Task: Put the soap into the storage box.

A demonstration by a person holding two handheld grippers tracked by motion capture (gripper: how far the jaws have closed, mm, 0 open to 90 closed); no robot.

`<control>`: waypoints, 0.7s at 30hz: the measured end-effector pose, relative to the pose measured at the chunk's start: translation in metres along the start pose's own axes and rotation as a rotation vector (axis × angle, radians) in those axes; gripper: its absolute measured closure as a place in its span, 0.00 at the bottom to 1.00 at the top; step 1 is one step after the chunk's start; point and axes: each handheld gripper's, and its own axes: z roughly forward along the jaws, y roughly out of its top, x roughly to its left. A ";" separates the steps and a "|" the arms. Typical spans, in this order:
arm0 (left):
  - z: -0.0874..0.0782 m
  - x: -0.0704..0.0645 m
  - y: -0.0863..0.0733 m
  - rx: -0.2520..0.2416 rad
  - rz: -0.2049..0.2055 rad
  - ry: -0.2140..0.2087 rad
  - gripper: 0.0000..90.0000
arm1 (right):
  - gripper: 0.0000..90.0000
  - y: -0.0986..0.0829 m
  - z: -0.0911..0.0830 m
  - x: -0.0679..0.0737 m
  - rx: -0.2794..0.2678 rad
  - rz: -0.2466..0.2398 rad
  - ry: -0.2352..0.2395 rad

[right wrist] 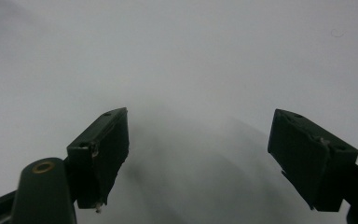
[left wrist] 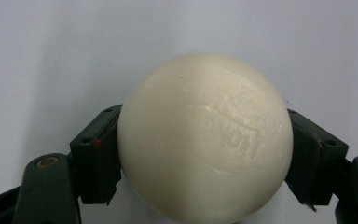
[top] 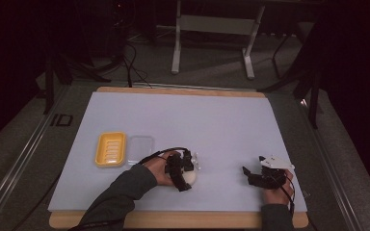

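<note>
Left gripper [left wrist: 205, 154] jaws clamp the cream soap bar [left wrist: 205, 140], long axis across the jaws, embossed face up. Soap sits on the white mat [top: 221, 125] at 3 o'clock from the yellow soap dish [top: 110, 149]. Right gripper [right wrist: 198, 154] jaws wide apart, holding nothing.

Dim room, lit table [top: 183, 115]; right gripper view perhaps motion-blurred.
</note>
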 end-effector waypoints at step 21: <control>-0.005 0.009 -0.011 -0.006 -0.043 0.021 0.27 | 0.22 0.000 0.000 0.000 -0.004 0.000 0.000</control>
